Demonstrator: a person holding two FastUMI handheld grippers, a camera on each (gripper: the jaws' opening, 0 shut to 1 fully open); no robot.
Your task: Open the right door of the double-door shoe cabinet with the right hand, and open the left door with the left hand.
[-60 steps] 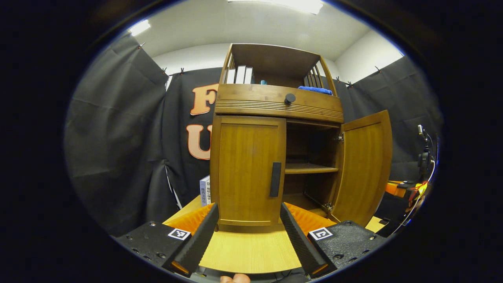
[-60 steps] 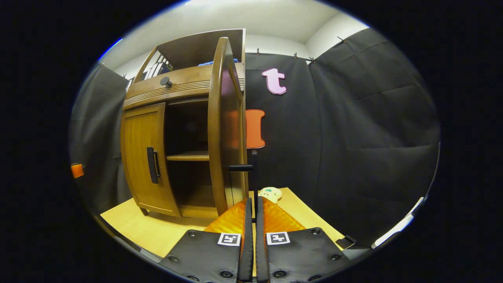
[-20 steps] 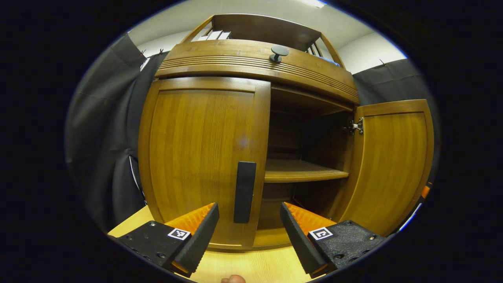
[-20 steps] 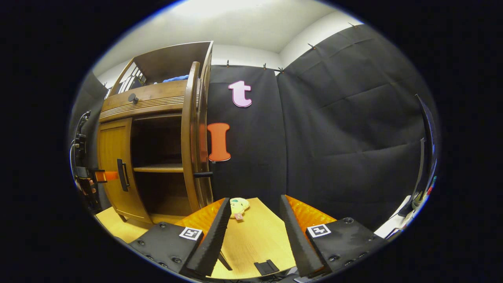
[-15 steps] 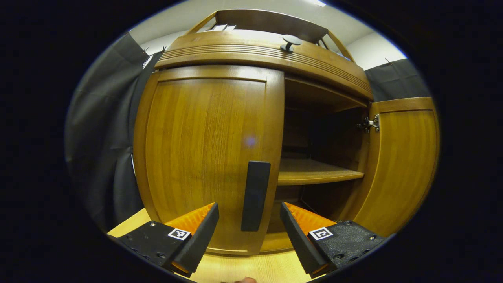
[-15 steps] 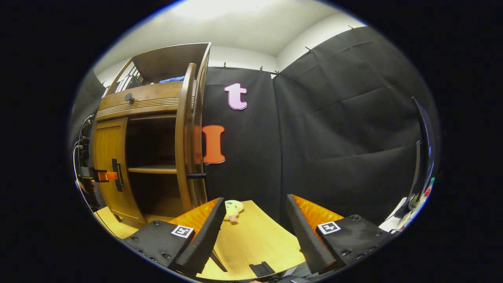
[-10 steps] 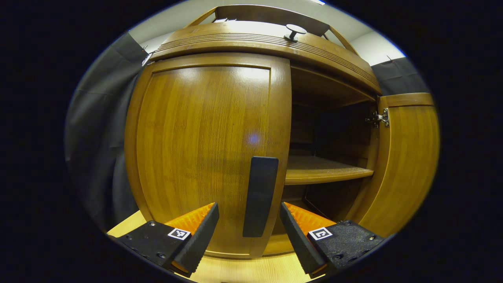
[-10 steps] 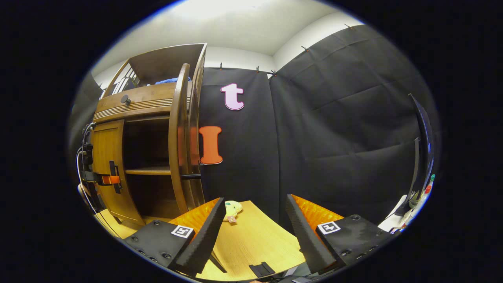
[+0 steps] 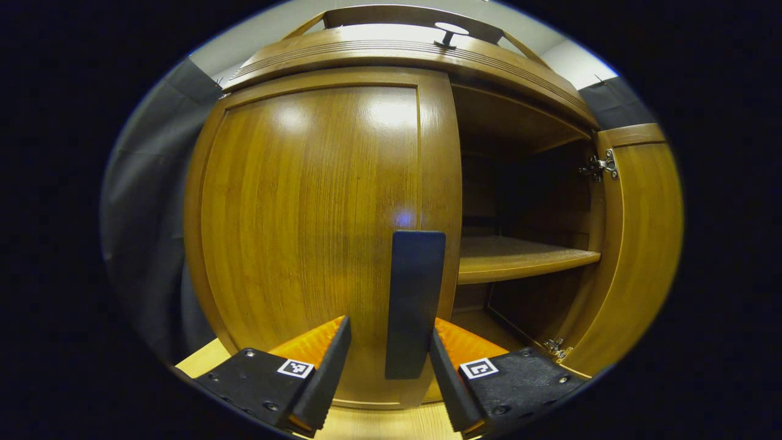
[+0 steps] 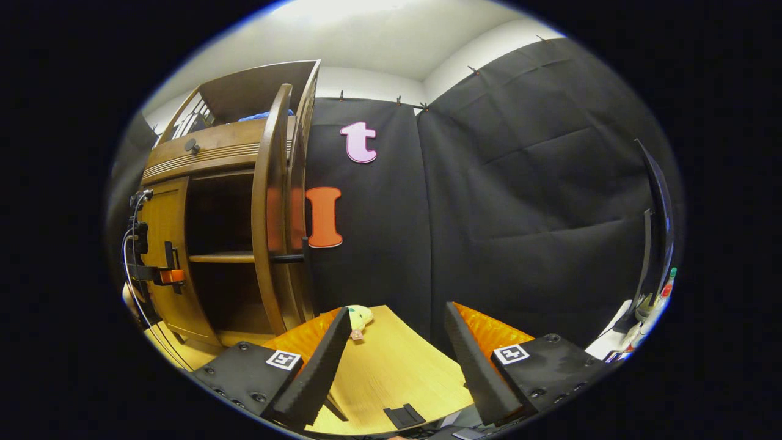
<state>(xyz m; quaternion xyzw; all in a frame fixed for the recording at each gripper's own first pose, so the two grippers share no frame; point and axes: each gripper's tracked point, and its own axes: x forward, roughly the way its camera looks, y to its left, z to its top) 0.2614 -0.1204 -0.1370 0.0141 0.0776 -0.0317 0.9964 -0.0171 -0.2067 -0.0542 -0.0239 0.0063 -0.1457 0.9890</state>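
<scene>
- Wooden shoe cabinet (image 9: 317,201) looms up close in the left gripper view; its left door (image 9: 305,214) is closed, dark handle (image 9: 414,302) at 6 o'clock.
- Left gripper (image 9: 386,373): jaws part-open, one finger either side of that handle, not clamped.
- Right door (image 10: 272,214) stands wide open at 9 o'clock in the right gripper view.
- Right gripper (image 10: 397,360): jaws spread wide, empty, above the table (image 10: 397,373).

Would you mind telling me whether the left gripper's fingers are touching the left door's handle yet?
Apart. In the left gripper view the handle stands between the open fingers of the left gripper, with door wood visible on either side of it.
</scene>
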